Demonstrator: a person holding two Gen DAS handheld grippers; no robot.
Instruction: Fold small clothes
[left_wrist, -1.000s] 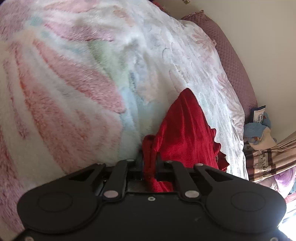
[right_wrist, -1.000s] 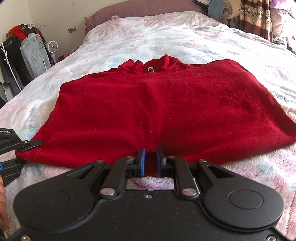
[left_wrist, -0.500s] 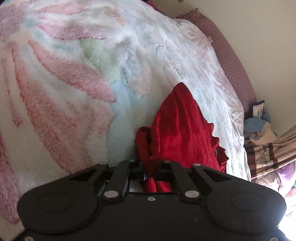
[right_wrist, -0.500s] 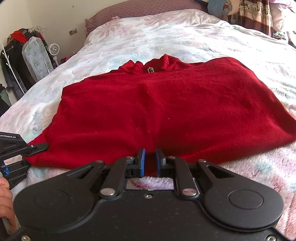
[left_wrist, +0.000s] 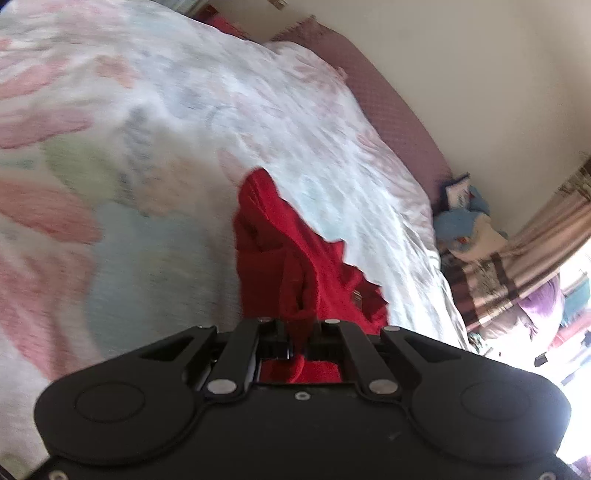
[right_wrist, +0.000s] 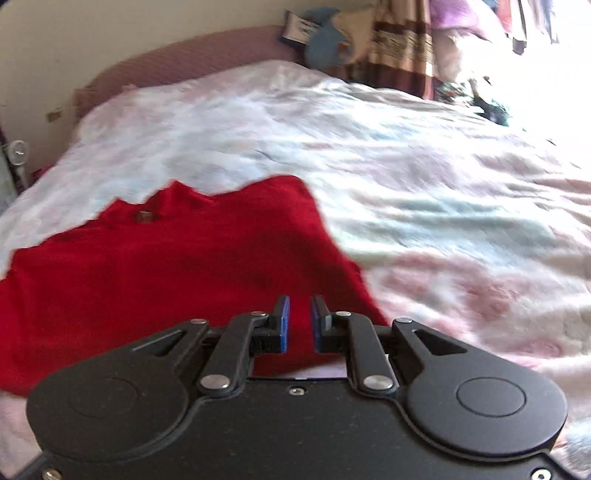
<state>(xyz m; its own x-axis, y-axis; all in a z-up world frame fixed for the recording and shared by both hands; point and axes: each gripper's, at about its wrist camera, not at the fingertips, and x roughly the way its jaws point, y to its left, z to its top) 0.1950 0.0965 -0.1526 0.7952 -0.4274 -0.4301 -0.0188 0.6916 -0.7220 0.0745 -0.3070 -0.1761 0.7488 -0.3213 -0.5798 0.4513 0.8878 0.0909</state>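
Now: left tool (left_wrist: 301, 332) clamped on bunched red garment (left_wrist: 295, 266) edge; right tool (right_wrist: 300, 321) apparently pinching near hem, garment's long axis spread leftward across bed (right_wrist: 406, 184).

The garment (right_wrist: 166, 280) lies on the bed (right_wrist: 406, 192), near and left in the right wrist view. A pillow (right_wrist: 192, 59) lies at the far end, toys (right_wrist: 325, 40) to its right.

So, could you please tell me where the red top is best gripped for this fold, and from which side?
Grip the red top along its near hem, coming in low from the near side. That thin edge is the part that faces both grippers, and it slips easily between the fingers. The left gripper already pinches a bunched hem corner this way.
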